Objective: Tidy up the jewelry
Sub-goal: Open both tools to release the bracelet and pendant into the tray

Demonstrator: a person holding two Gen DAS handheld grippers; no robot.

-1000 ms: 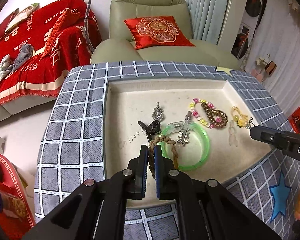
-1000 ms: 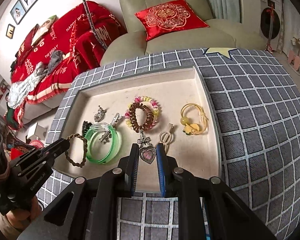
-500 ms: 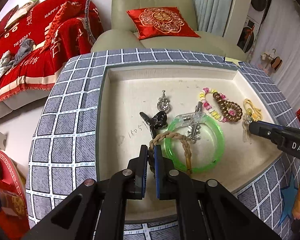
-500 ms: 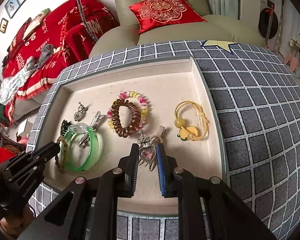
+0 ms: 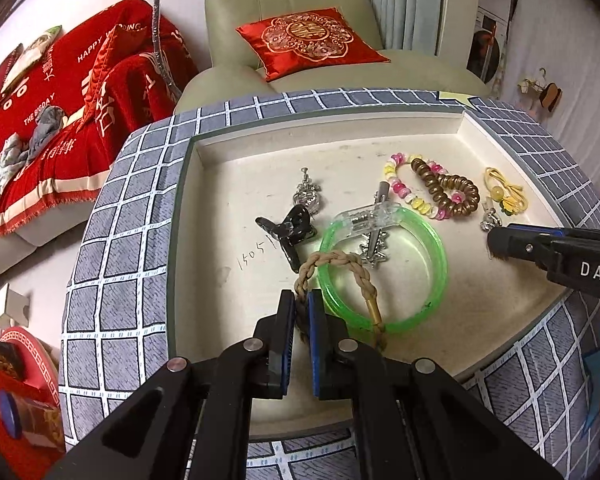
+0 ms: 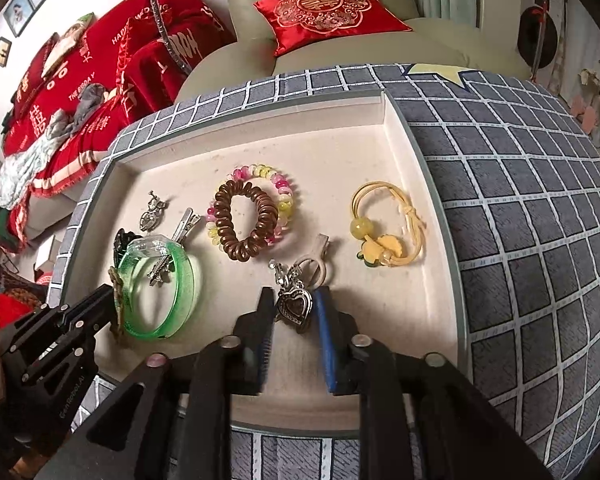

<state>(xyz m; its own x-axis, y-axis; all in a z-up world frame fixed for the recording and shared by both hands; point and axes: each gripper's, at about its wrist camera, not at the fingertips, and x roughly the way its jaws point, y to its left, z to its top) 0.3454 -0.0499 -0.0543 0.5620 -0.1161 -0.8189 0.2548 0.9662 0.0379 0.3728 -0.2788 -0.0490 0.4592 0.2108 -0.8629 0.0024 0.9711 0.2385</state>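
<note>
Left hand-held gripper [image 5: 301, 312] clenched on braided bracelet [image 5: 342, 260]; we lose braid's near end behind its fingers, rest draped over green bangle [image 5: 428, 248] near tray's [image 5: 340, 136] front edge. Right hand-held gripper [image 6: 291, 312] jaws just opening, heart pendant [image 6: 296, 304] between pads, contact unclear. Only right view shows pendant. Checked grey cloth [image 6: 520, 184] surrounds tray; armchair [image 5: 284, 12] beyond.

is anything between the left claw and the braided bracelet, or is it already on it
Nothing is in the way. The left claw is shut on the braided bracelet, its pads pinching the near end of the loop. The far side of the loop drapes over the green bangle in the tray.
</note>
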